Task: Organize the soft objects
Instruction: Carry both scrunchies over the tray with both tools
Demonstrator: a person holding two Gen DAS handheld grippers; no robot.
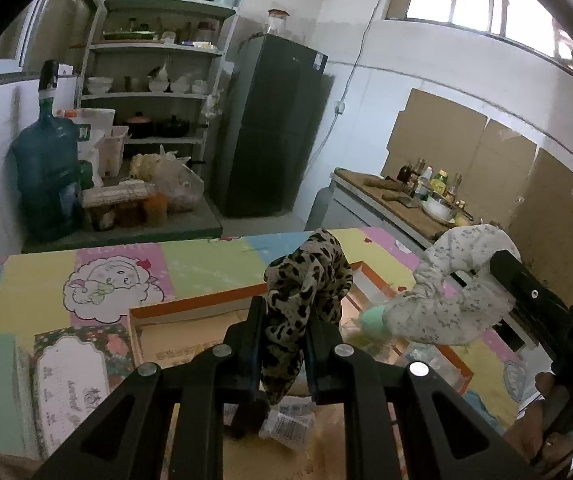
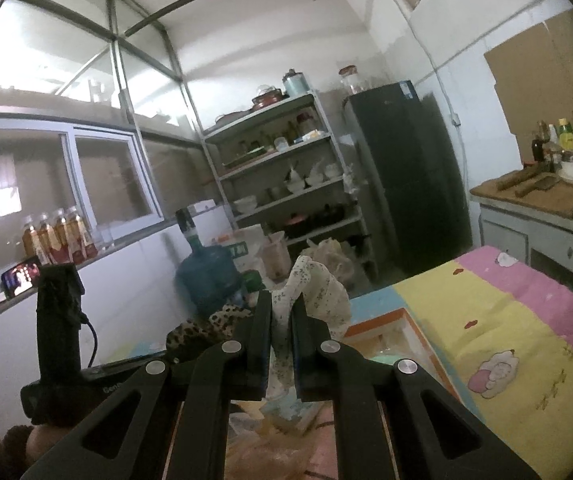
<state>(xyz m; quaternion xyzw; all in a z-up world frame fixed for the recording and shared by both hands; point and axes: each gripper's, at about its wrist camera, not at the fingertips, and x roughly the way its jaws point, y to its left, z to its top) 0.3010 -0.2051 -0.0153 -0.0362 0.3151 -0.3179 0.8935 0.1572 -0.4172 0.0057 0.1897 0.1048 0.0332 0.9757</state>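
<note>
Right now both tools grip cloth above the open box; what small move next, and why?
Probably lower the left tool toward the orange-edged box and release: its leopard-print cloth hangs clamped just above it, as does the right tool's floral cloth.

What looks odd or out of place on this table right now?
Nothing looks spilled or damaged. The left gripper holds a leopard-print cloth and the right gripper a floral cloth, both lifted over the open orange-rimmed box.

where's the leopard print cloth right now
The leopard print cloth is clamped in the left gripper, held above the orange-edged box, left of the white floral cloth.
</note>
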